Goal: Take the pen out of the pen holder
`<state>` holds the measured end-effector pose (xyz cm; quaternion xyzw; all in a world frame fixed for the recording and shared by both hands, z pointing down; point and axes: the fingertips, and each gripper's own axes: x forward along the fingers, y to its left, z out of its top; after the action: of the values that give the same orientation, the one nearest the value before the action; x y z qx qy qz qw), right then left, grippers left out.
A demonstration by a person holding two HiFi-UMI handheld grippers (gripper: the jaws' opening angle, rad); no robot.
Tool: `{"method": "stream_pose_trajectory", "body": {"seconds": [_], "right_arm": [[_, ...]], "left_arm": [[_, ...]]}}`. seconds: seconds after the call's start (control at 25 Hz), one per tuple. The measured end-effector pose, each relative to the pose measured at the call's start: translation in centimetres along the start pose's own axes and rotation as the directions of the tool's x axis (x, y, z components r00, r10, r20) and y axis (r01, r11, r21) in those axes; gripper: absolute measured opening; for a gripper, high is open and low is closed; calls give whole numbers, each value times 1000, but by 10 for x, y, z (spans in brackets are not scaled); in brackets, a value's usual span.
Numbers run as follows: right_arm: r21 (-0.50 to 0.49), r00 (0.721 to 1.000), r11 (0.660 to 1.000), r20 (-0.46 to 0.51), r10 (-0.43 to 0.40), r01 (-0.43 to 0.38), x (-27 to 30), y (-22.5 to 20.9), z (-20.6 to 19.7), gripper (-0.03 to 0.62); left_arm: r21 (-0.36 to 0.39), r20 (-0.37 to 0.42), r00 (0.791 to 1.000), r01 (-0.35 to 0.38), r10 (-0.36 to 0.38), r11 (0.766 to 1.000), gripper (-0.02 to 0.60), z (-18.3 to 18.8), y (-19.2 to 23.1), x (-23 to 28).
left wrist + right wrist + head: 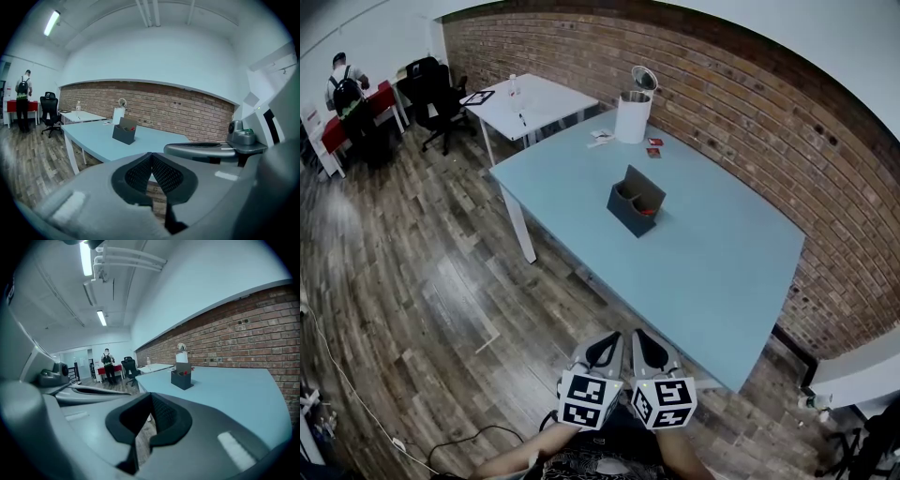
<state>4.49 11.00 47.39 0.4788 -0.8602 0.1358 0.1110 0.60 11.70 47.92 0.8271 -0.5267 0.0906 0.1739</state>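
Note:
A dark grey pen holder (pixel 634 202) stands near the middle of the light blue table (pixel 722 272), with a red pen (pixel 648 212) in its right compartment. It also shows far ahead in the left gripper view as the pen holder (pixel 124 131), and in the right gripper view as the pen holder (pixel 182 378). My left gripper (pixel 607 343) and right gripper (pixel 645 341) hang side by side off the table's near edge, over the floor. Both are shut with nothing between the jaws, as seen on the left gripper (pixel 151 154) and the right gripper (pixel 151 396).
A white lidded container (pixel 632 113) and small cards (pixel 602 137) sit at the table's far end. Beyond it stand a white table (pixel 534 99), a black office chair (pixel 431 90) and a person (pixel 343 86). A brick wall (pixel 750 122) runs along the right. A cable (pixel 356 394) lies on the wooden floor.

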Motion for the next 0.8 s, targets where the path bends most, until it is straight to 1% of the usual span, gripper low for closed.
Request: {"method": "stream_pose_trajectory", "body": {"seconds": [0.28,0.8], "right_arm": [[2,1000,1000,13,-1,1,23,-8,7,3],[-10,1000,1000,15,6,-6,84,-34,22,3]], "left_arm": [[9,-5,1000,-6,6,1000,-8,4,16,16],[18,-23,1000,-17,17,1000,-8,22,50,71]]}}
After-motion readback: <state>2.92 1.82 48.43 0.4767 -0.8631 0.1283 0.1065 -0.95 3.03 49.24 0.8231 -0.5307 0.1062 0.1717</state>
